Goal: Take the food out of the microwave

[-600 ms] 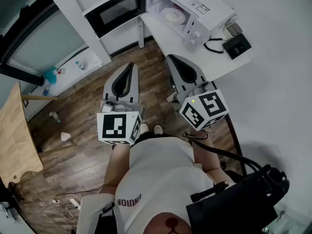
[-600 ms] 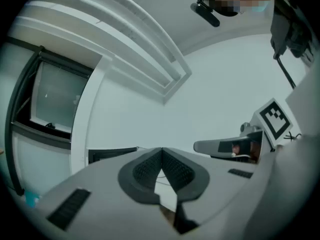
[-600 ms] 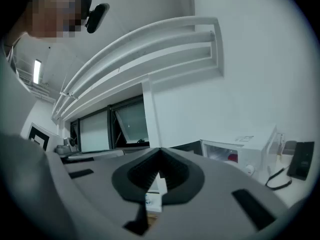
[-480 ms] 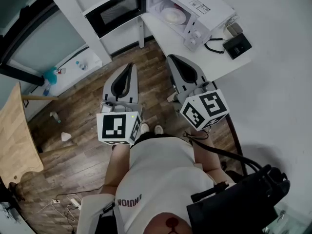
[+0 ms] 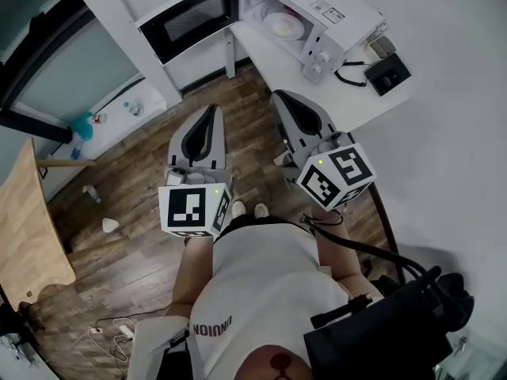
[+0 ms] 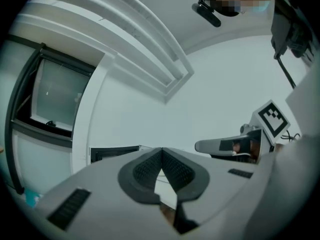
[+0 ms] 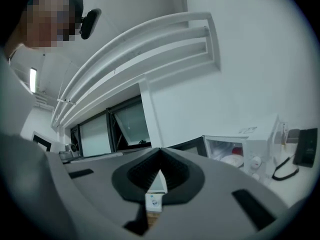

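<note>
Near microwave [image 5: 337, 10], left hand-held gripper [image 5: 211, 111], right hand-held gripper [image 5: 278, 96]: unmoved.

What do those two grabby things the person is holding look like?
The left gripper and right gripper are light grey, tapering like beaks, with black ribbed pads inside. Each carries a white cube printed with black square markers. A black cable trails from the right one. The person wears a white shirt.
</note>
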Motion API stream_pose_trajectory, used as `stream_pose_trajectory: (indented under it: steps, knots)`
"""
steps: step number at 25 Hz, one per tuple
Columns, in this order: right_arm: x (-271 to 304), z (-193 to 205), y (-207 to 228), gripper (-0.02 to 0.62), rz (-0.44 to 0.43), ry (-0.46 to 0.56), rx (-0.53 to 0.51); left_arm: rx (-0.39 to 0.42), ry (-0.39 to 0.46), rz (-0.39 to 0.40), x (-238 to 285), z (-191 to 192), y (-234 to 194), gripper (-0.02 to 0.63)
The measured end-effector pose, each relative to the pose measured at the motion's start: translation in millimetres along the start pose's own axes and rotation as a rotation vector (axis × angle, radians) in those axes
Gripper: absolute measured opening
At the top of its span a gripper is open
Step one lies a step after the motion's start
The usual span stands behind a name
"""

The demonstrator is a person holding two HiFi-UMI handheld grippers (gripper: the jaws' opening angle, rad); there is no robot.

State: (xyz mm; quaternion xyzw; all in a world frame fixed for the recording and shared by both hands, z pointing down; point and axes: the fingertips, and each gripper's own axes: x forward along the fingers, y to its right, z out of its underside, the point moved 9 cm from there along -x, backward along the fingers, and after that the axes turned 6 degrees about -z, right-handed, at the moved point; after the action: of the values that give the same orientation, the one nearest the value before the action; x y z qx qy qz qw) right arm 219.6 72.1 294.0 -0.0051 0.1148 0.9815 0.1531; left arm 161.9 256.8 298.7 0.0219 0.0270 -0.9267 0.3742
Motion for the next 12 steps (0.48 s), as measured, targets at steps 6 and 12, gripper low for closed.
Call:
stream_pose_trajectory:
  steps: [6,12]
  knots:
    - [9.6,13.1,-6.6,0.021,0.059,-0.043,-0.014,-0.012,-0.034,0.029,-6.3,9.5,-13.8,0.014]
    - [12.5,28.4,-16.8,0.021,0.101,-0.053,-0.014,-0.017,-0.037,0.082,-13.3,18.1,-25.4,0.014]
